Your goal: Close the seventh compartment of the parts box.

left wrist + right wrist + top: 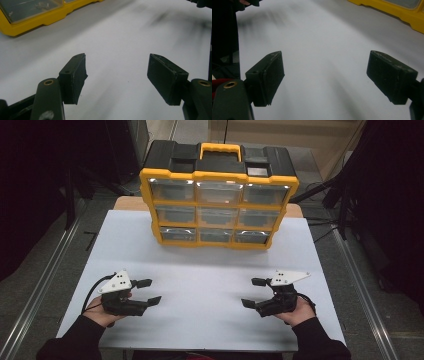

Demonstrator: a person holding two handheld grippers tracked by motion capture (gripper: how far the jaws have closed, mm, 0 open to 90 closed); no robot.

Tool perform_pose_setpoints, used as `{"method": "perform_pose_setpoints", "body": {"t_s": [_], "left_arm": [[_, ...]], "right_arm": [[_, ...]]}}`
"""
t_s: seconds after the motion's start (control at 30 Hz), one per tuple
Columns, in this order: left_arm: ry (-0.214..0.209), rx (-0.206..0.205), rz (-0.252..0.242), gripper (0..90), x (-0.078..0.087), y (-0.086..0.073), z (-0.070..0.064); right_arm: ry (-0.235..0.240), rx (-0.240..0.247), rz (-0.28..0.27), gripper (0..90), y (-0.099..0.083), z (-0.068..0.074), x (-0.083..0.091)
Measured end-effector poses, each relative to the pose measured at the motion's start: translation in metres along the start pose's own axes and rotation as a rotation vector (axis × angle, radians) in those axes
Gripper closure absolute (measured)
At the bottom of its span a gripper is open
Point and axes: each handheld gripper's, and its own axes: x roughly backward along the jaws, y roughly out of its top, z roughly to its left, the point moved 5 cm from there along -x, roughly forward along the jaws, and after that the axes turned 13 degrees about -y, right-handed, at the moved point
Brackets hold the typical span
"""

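A yellow and black organizer case (pixel 218 195) with several clear drawers stands upright at the far middle of the white table (pixel 200 285). My left gripper (pixel 149 291) rests low near the front left, held by a hand, its jaws wide apart and pointing right with nothing between them. My right gripper (pixel 253 292) mirrors it at the front right, open and pointing left. In the left gripper view my gripper (pixel 117 77) frames bare table, with the case's yellow corner (pixel 32 17) at upper left. In the right gripper view my gripper (pixel 324 75) is open, with the case's yellow base (pixel 397 11) at upper right.
The tabletop between the two grippers and in front of the case is bare white. Metal rails (pixel 45 280) run along the floor on both sides of the table. Dark stands and cables (pixel 345 200) crowd the right rear.
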Motion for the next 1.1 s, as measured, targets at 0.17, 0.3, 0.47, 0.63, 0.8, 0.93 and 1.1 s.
{"method": "perform_pose_setpoints", "body": {"t_s": [0.17, 0.3, 0.47, 0.63, 0.8, 0.93, 1.1], "left_arm": [[0.014, -0.011, 0.0, 31.3, 0.0035, -0.0023, 0.0014], [0.035, -0.021, -0.023, 31.3, 0.0052, -0.0003, 0.0022], [0.018, -0.021, -0.006, 31.3, 0.0025, -0.0022, 0.0021], [0.011, -0.018, -0.006, 31.3, 0.002, -0.0023, 0.0013], [0.004, -0.015, 0.005, 31.3, 0.0012, -0.0032, 0.0015], [-0.009, -0.008, 0.004, 31.3, 0.0003, -0.0032, 0.0007], [-0.011, -0.008, 0.008, 31.3, 0.0002, -0.0035, 0.0008]], "right_arm": [[0.007, 0.002, 0.004, 15.5, -0.0009, 0.0003, 0.0017], [0.028, -0.001, -0.007, 15.0, 0.0006, 0.002, 0.0039], [0.012, 0.004, -0.006, 15.0, 0.0009, 0.0002, 0.0055], [0.009, 0.005, -0.003, 15.1, 0.0008, 0.0, 0.0053], [0.012, 0.009, 0.003, 15.1, 0.0007, 0.0014, 0.0042], [0.008, 0.017, 0.003, 15.2, 0.0006, 0.0014, 0.0044], [0.008, 0.022, 0.003, 15.4, 0.0002, 0.0016, 0.0038]]}}
